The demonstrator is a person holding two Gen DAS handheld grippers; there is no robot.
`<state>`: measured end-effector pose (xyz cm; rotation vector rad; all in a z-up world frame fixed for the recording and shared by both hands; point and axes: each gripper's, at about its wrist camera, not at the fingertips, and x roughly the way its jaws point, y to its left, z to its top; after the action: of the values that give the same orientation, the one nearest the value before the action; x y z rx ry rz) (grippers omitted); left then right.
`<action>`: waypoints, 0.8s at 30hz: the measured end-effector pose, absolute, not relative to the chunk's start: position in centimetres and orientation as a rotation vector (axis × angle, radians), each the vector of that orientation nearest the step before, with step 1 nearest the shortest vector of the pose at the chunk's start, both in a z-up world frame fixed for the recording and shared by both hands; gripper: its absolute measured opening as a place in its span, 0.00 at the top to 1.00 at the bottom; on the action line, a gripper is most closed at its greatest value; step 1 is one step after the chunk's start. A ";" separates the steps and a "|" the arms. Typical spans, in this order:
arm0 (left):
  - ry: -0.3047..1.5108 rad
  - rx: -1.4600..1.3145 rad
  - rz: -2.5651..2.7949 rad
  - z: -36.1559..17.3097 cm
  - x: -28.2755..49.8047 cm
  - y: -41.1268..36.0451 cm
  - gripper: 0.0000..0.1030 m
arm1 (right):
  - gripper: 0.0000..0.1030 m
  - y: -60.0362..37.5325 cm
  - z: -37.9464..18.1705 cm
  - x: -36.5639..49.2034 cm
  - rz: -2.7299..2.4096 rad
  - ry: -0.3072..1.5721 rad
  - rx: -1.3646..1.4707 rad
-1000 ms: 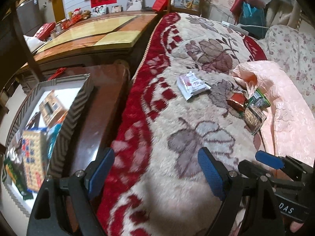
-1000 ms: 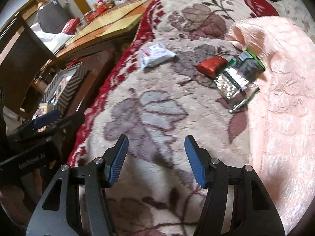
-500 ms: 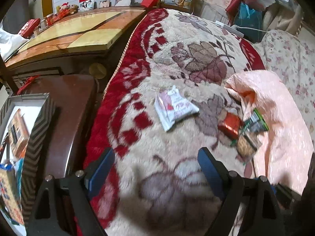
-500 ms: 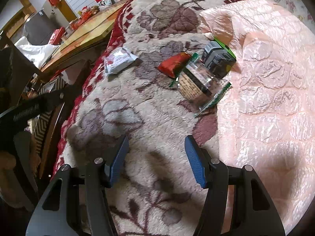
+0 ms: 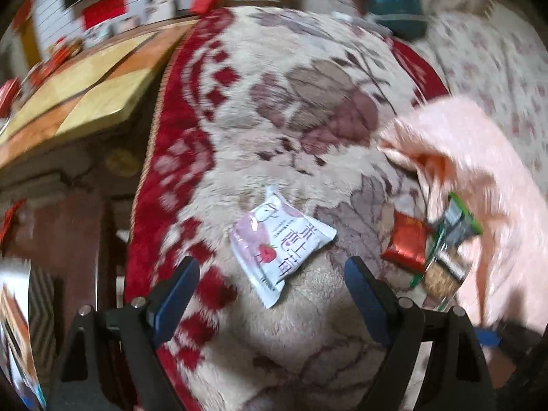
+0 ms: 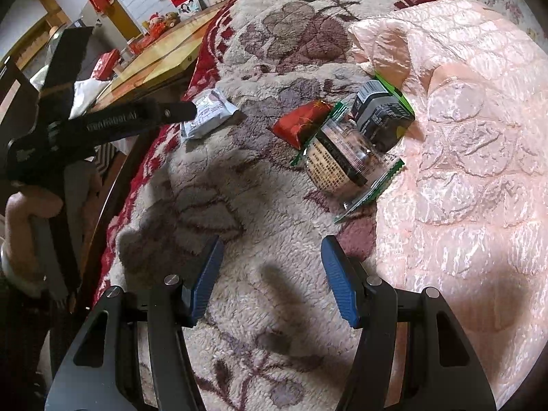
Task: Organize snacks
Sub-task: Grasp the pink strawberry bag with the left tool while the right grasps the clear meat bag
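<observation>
A white snack packet with a strawberry print (image 5: 279, 241) lies on the flowered blanket (image 5: 291, 102), just ahead of my open, empty left gripper (image 5: 272, 282). It also shows in the right wrist view (image 6: 209, 113), with the left gripper's finger (image 6: 171, 111) over it. A red packet (image 5: 407, 246) (image 6: 303, 123), a clear green-edged packet (image 5: 441, 270) (image 6: 346, 164) and a dark green-edged packet (image 5: 460, 222) (image 6: 382, 114) lie together at the right. My right gripper (image 6: 270, 270) is open and empty, short of them.
A pink quilt (image 6: 462, 137) covers the right side. A wooden table (image 5: 78, 92) stands left of the bed. A patterned box holding snacks (image 5: 17, 325) sits at the lower left, blurred.
Both grippers have moved forward over the blanket. The left one has closed in on the white packet. The right one has closed in on the group of three packets.
</observation>
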<state>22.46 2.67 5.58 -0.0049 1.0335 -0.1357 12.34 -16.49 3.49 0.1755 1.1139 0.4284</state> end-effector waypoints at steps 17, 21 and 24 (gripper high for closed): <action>1.068 0.067 -0.175 3.0 26.2 0.9 0.27 | 0.40 -18.0 3.1 13.6 0.339 1.080 0.178; 1.073 0.062 -0.156 2.8 26.0 1.0 0.47 | 0.40 -17.5 4.3 14.7 0.354 1.059 0.093; 1.073 0.049 -0.158 2.8 26.0 1.1 0.47 | 0.38 -16.6 5.2 16.1 0.366 1.045 -0.035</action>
<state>26.02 1.09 2.79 0.0495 1.0729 -0.1582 16.05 -16.59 5.16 -0.0348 1.0448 0.3660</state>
